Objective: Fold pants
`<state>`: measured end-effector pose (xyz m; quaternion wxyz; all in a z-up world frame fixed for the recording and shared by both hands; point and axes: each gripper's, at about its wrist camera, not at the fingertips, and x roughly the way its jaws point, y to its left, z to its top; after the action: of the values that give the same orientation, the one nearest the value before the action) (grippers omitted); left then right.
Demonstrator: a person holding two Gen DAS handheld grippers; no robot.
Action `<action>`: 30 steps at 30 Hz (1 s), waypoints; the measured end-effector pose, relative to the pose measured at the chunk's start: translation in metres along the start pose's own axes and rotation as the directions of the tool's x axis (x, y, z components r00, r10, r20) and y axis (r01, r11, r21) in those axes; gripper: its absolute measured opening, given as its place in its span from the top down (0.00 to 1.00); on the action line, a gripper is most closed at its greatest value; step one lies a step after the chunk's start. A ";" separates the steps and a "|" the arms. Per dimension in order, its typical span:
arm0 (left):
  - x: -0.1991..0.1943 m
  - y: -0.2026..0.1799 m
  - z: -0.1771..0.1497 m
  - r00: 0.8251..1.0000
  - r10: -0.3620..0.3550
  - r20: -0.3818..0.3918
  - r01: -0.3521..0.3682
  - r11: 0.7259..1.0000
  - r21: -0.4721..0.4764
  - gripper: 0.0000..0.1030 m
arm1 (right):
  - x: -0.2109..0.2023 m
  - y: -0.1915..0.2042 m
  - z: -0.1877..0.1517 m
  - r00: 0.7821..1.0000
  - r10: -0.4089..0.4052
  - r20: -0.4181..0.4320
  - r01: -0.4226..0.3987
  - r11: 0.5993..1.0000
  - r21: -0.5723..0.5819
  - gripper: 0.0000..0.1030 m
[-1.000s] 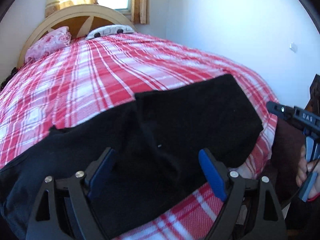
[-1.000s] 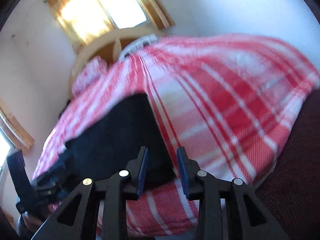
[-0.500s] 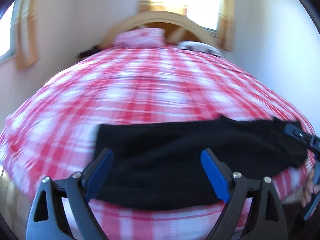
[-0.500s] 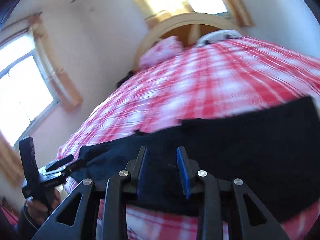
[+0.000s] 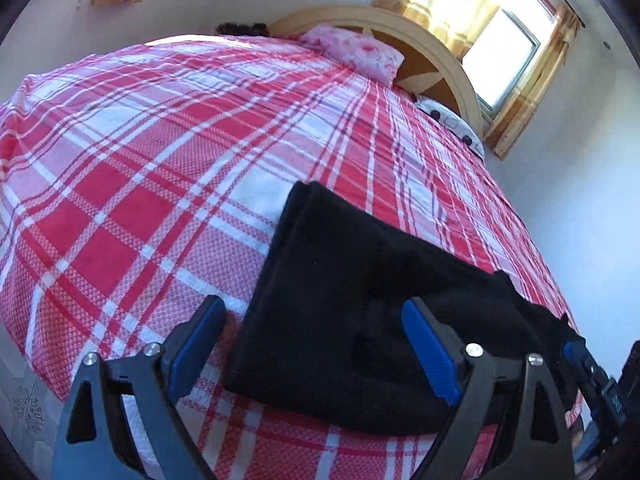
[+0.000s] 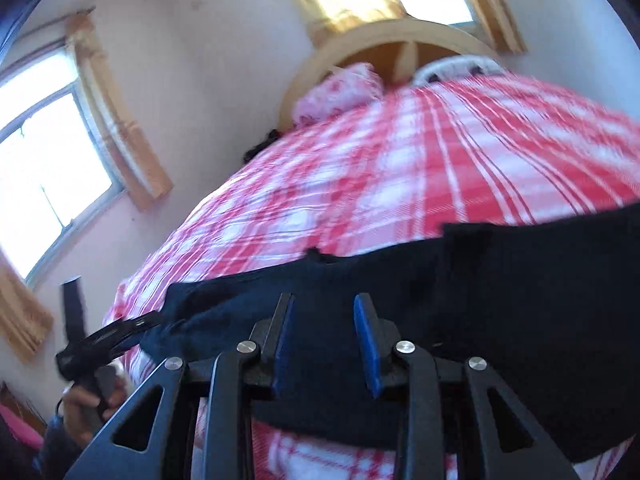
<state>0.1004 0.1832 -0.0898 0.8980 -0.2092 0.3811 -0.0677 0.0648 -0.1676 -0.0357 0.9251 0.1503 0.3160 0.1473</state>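
One black pants (image 5: 360, 300) lies on the bed (image 5: 160, 160); two pillows (image 5: 352, 50); left gripper (image 5: 312, 350) fingers wide, holding nothing; right gripper (image 6: 325, 346) fingers narrowly apart, opening, empty

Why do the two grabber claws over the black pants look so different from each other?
The left gripper stands wide open, while the right gripper has only a narrow gap and is opening. The left gripper straddles the near left edge of the pants, one finger over the red checked blanket; the right gripper has both fingers over the black cloth. Both have blue pads on black fingers, and neither is pinching the pants.
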 end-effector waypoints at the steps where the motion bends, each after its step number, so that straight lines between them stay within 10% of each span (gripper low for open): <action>1: 0.000 -0.004 -0.002 1.000 0.002 0.005 -0.002 1.000 0.019 0.11 | 0.003 0.007 -0.003 1.000 0.006 -0.013 -0.006 1.000 -0.007 0.63; 5: -0.001 -0.012 -0.005 1.000 -0.012 0.000 0.012 0.999 0.049 0.19 | 0.026 0.029 -0.025 0.994 0.055 -0.089 -0.057 0.998 -0.019 0.63; 9: -0.004 0.002 -0.005 0.995 -0.101 -0.011 0.101 0.994 -0.036 0.47 | 0.049 0.039 -0.046 0.981 0.084 -0.176 -0.082 0.996 0.015 0.63; 19: -0.015 -0.001 0.006 0.988 -0.151 0.031 0.153 0.984 -0.088 0.68 | 0.054 0.052 -0.055 0.979 0.060 -0.197 -0.077 0.994 -0.078 0.58; 24: -0.040 -0.040 0.028 0.978 -0.180 0.109 0.175 0.983 0.060 0.80 | 0.020 0.026 -0.036 0.992 0.101 -0.076 -0.099 0.995 0.027 0.58; 30: -0.039 -0.101 0.041 0.960 -0.260 0.106 0.237 0.952 0.193 0.82 | -0.031 -0.033 -0.014 0.998 -0.040 0.052 0.032 0.991 0.131 0.58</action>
<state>0.1063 0.1163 0.0047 0.9203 -0.1782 0.2847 -0.2006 0.0383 -0.2065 -0.0411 0.9241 0.2087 0.3021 0.1055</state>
